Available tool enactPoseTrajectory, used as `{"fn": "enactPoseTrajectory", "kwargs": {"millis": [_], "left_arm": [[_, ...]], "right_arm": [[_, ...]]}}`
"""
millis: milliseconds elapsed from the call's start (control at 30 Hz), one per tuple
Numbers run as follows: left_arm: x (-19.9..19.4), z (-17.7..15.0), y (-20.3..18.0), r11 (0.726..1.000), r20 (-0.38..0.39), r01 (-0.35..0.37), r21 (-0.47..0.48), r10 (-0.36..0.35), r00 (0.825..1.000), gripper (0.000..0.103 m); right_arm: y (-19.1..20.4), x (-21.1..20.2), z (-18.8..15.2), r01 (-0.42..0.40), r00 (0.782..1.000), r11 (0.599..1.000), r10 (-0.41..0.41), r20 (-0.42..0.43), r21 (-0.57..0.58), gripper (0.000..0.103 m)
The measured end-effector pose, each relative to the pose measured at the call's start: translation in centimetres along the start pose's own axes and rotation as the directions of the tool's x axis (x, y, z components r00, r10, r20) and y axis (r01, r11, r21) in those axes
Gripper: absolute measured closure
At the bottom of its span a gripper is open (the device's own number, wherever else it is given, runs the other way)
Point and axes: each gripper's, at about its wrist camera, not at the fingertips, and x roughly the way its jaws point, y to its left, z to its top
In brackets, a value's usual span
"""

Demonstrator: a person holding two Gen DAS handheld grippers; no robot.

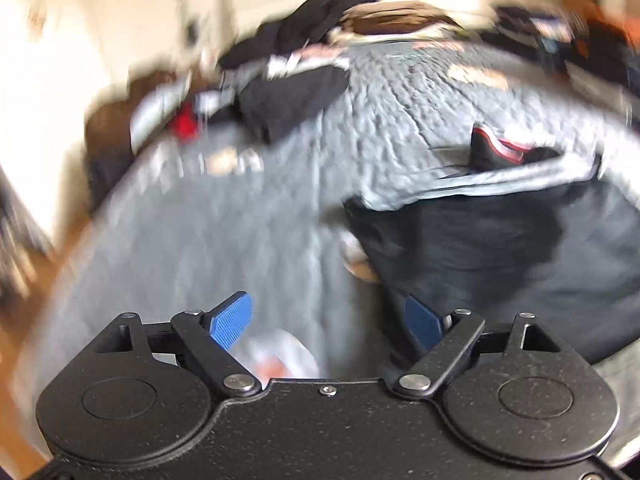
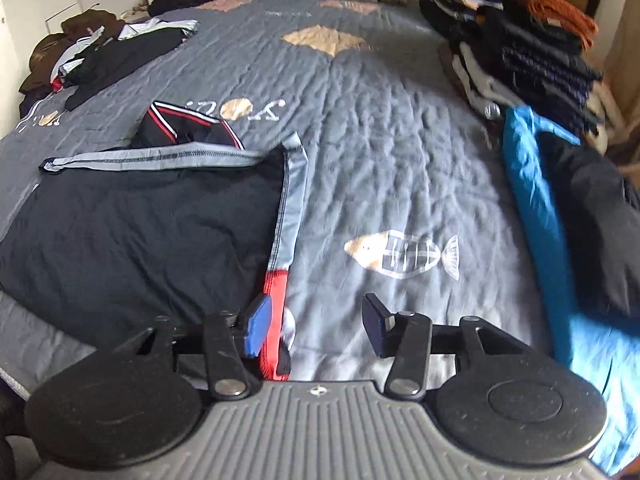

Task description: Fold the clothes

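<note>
Grey quilted bedding (image 2: 380,148) covers the bed on which everything lies, and the dark garment with pale grey trim (image 2: 136,232) is spread flat on its near left part, one trimmed edge running down toward a red patch (image 2: 276,320) close to the right gripper (image 2: 316,330). That gripper's jaws are spread apart and hold nothing, the left one touching or just above the red patch. The left gripper (image 1: 332,322) is likewise released and empty, hovering over the quilt just beside the garment (image 1: 500,240); its view is badly smeared by motion. A small black item with red and white stripes (image 2: 188,128) rests just beyond the garment's far edge. A blue cloth (image 2: 536,216) lies to the right, a stack of folded clothes (image 2: 532,52) behind it, and loose dark clothes (image 2: 104,52) at the far left.

A grasp appears to be in preparation. For a clean fold, both near corners should be pinched through the trim only, the quilt beneath left uncaught, and the two lifted evenly so the edges meet squarely
</note>
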Motion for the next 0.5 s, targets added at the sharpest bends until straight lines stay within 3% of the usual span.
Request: {"fn": "enactPoseTrajectory", "kwargs": {"millis": [100, 267, 333, 500], "left_arm": [[2.1, 1.4, -1.4, 0.984, 0.045, -0.019, 0.176, 0.011, 0.999, 0.02], [5.8, 2.6, -3.5, 0.946, 0.092, -0.021, 0.324, -0.01, 0.996, 0.028], [7.2, 2.7, -4.5, 0.904, 0.118, -0.057, 0.424, 0.007, 0.993, 0.032], [11.3, 2.2, -6.8, 0.757, 0.161, -0.122, 0.641, 0.023, 0.987, 0.042]], "right_arm": [[0.9, 1.6, 2.1, 0.014, 0.999, 0.996, -0.009, 0.053, -0.088, 0.048], [3.0, 5.9, 4.7, -0.027, 0.996, 0.978, 0.044, 0.077, -0.209, 0.047], [4.0, 7.5, 5.4, -0.034, 0.994, 0.966, 0.058, 0.089, -0.255, 0.046], [5.6, 11.6, 7.3, -0.037, 0.994, 0.928, 0.074, 0.086, -0.372, 0.046]]}}
